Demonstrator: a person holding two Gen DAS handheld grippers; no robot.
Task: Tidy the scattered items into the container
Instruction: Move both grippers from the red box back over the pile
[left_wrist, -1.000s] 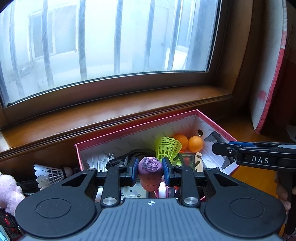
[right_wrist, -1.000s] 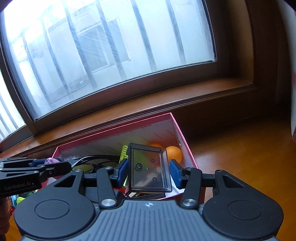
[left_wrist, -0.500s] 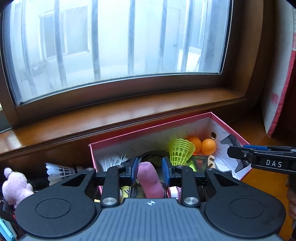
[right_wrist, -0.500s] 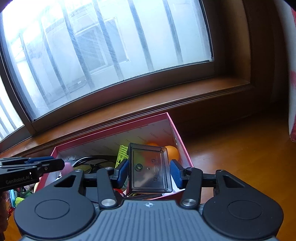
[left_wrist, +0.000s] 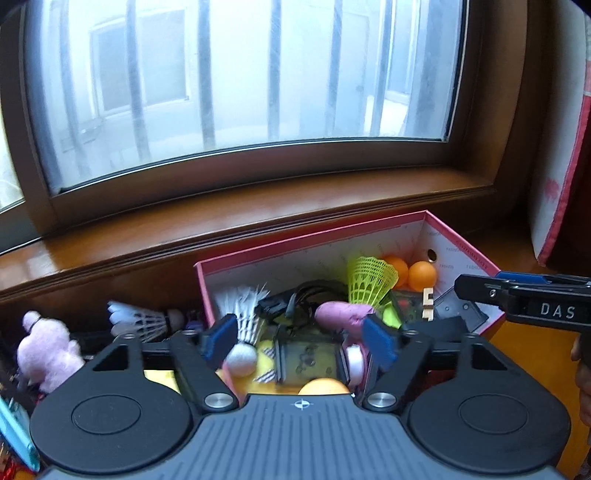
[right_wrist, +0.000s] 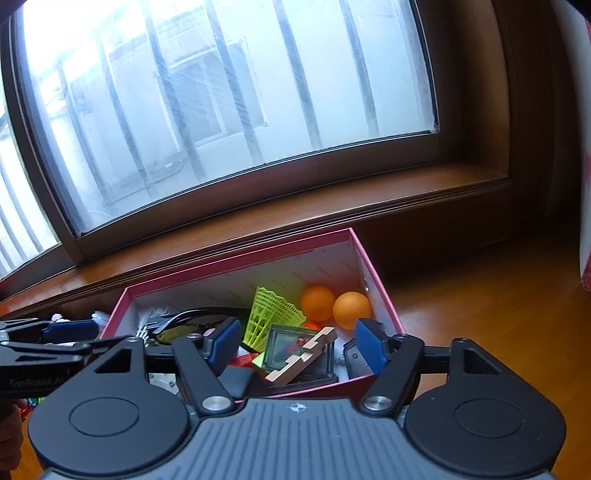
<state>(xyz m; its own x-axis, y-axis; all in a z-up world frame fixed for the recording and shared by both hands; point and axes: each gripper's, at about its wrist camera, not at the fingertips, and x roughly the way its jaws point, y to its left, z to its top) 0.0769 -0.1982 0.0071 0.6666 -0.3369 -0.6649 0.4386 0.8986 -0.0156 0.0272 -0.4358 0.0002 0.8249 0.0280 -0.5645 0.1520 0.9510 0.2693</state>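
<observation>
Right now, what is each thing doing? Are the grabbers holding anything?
Left gripper: open, empty, above the box.
Right gripper: open, empty, above the box.
Box: open, no lid, nearly full.
Pink toy: lying in the box.
Green shuttlecock: in the box, tilted.
Orange balls: in the box's far corner.
White shuttlecock: outside the box, on its side.

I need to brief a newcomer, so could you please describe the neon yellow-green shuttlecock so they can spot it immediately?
Under the window, find the pink-rimmed box. Toward its far right corner, beside two orange balls, stands the yellow-green shuttlecock. Its skirt is open plastic mesh, unlike the white feathered ones.
</observation>
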